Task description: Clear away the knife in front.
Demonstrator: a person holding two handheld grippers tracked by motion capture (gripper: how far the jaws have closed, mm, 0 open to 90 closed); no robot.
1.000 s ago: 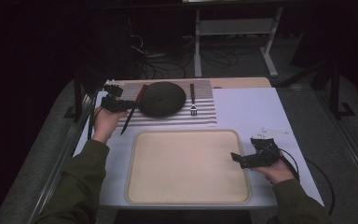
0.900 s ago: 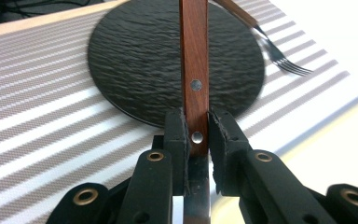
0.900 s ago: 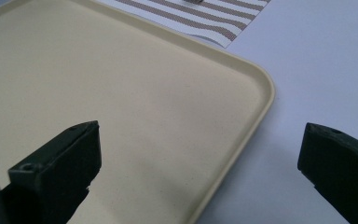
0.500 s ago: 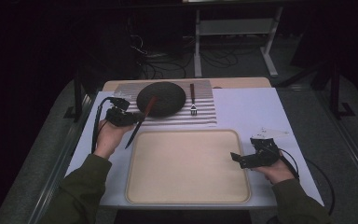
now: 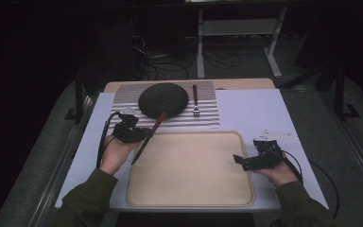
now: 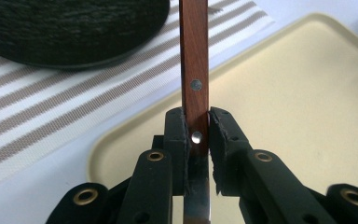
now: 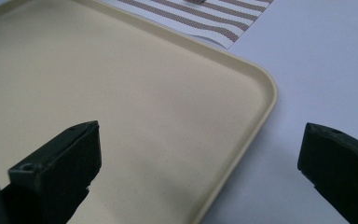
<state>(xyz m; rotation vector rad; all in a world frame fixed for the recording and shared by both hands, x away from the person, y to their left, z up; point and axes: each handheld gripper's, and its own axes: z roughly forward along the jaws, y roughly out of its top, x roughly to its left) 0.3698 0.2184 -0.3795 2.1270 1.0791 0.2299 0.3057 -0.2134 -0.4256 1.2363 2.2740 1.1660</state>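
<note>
left gripper (image 6: 197, 135) clamps the knife (image 6: 194, 70) above the tray (image 6: 307, 93).

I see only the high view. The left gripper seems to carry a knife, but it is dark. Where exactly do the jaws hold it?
Observer: The left gripper is shut on the knife at the wooden handle, and one rivet sits between the pads.
Operator: Which way does the blade go?
Observer: In the left gripper view the steel blade runs back under the gripper, and the handle points toward the black round mat.
Operator: And the right gripper?
Observer: The right gripper is open with nothing between its jaws, over the near right corner of the beige tray.
</note>
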